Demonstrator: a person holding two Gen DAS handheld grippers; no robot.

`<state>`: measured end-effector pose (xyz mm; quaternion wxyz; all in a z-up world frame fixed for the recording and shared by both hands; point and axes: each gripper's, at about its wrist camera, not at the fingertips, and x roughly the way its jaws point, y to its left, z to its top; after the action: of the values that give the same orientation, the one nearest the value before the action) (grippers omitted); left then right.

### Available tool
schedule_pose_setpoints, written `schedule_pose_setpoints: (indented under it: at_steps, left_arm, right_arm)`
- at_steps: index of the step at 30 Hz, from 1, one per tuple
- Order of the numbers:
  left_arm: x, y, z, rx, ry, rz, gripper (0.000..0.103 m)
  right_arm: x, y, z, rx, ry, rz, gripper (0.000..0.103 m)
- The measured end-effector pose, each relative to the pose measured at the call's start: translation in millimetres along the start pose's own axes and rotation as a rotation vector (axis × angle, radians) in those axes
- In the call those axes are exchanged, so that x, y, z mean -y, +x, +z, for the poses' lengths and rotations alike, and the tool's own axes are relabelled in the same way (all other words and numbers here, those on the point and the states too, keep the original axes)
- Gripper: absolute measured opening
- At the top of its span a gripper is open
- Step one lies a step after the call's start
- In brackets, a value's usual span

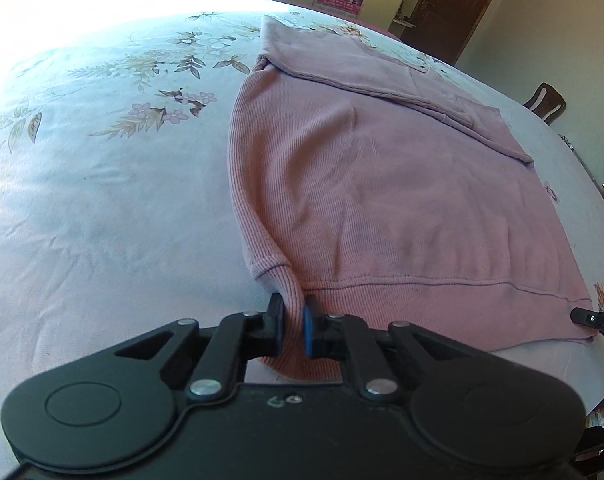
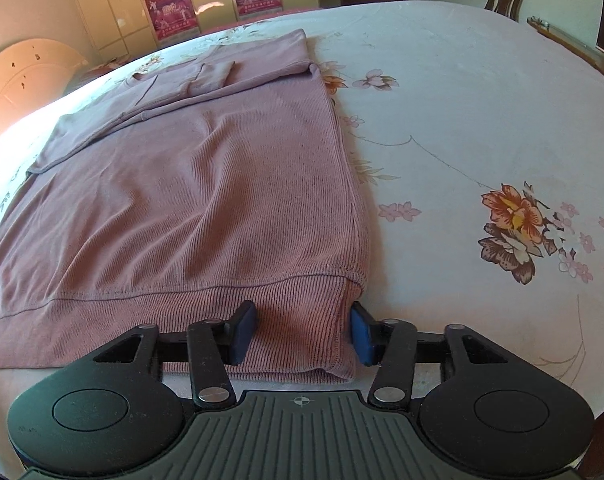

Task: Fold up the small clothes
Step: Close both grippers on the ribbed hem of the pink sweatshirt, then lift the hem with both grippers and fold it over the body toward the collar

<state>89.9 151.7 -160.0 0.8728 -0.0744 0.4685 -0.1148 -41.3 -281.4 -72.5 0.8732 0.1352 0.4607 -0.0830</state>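
currently the pink sweater point(image 1: 382, 184) lies flat on the floral bedsheet point(image 1: 102, 200). left gripper point(image 1: 293, 322) is clamped on its near hem corner; right gripper point(image 2: 302, 330) straddles the opposite hem corner, jaws part open, pads not pressing.

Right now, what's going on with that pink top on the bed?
Someone is folding a pink sweater spread flat on a flowered bedsheet, using a handheld gripper in each hand. Its sleeves are already folded across the chest. The left gripper has its jaws pinched shut on one corner of the ribbed hem. The right gripper sits at the other hem corner, jaws either side of the fabric but not yet squeezing it.
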Motion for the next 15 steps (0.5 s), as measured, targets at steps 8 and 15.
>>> schedule_pose_setpoints:
  at_steps: [8, 15]
  left_arm:
    - [14, -18, 31, 0.116, -0.005, -0.061, 0.007]
    - [28, -13, 103, 0.243, -0.015, -0.101, 0.007]
  right_arm:
    - [-2, -8, 25, 0.011, 0.024, 0.111, 0.011]
    - [-8, -12, 98, 0.132, 0.058, 0.204, 0.011]
